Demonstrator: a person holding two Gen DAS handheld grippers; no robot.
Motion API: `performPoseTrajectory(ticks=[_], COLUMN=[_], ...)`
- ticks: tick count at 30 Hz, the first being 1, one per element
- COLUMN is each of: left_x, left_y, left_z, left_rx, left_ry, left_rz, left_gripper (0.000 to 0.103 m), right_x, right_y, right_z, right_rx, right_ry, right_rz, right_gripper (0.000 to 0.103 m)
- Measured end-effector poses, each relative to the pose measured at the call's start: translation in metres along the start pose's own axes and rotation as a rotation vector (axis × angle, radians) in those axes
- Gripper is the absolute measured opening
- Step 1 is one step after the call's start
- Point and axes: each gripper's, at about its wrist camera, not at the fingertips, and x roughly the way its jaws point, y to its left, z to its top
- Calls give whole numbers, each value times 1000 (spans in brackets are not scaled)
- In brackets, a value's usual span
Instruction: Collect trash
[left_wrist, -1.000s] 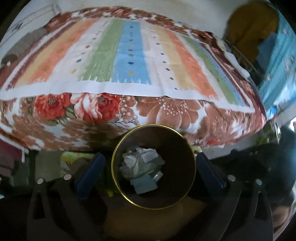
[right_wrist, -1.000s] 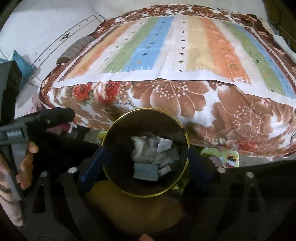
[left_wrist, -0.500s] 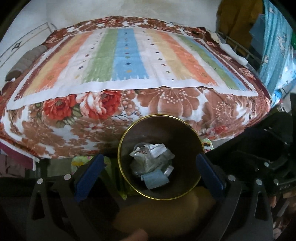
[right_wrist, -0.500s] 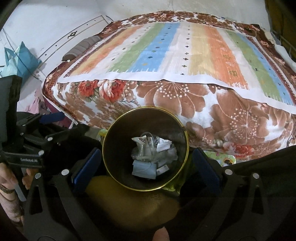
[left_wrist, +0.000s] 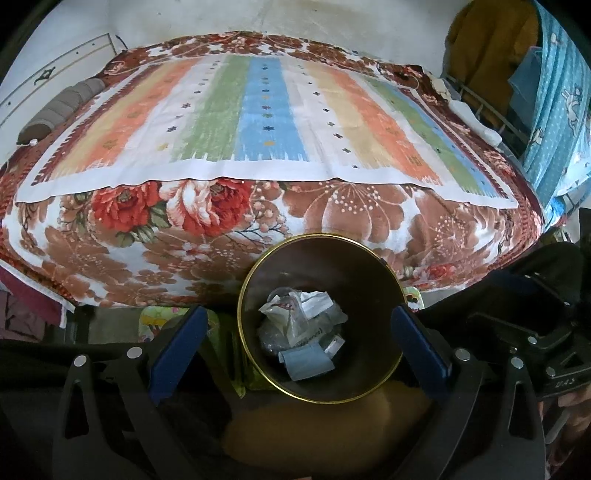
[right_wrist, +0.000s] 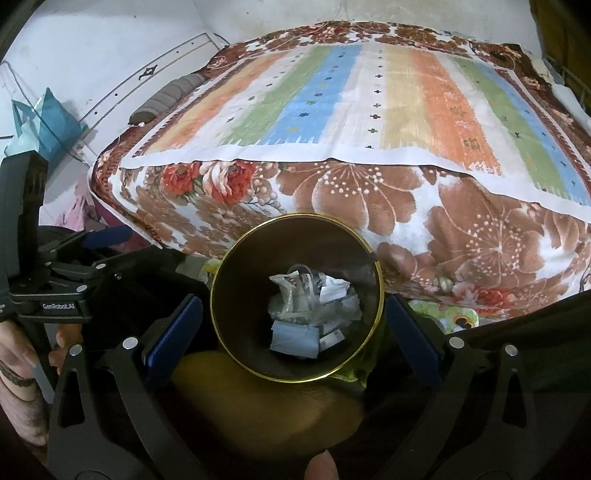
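**Both grippers hang open over a bin that already holds the trash**

A dark round bin with a gold rim (left_wrist: 320, 321) stands on the floor at the foot edge of the bed (left_wrist: 258, 236), close enough that its far rim overlaps the floral blanket (right_wrist: 369, 206) hanging down the side. That spot probably serves the job: scraps lifted from the bed travel only a short way before they drop in.

At the bottom of the bin lies the collected trash (left_wrist: 303, 332), a heap of crumpled clear wrappers, white paper bits and a pale blue folded piece. It rests well below the rim, so nothing looks likely to spill.

The left gripper (left_wrist: 295, 343) hovers above the bin with its blue-padded fingers spread wide on either side of the rim, holding nothing. The right gripper (right_wrist: 288, 336) does the same from its own side, jaws apart and empty. Neither touches the bin.

The striped cloth (left_wrist: 266, 118) on top of the bed shows no loose litter. A rolled grey item (left_wrist: 61, 107) lies along its left edge, near the wall. By this view the collecting seems nearly or wholly done.
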Motion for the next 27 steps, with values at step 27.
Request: performPoseTrajectory(ticks=[27], left_x=[1], left_y=[1], left_z=[-1], left_rx=[-3], left_ry=[0], left_rz=[3], left_gripper=[97], right_x=[-1], right_y=[-2], right_z=[-1], right_rx=[-4], right_ry=[-9], right_rz=[10], right_gripper=[94])
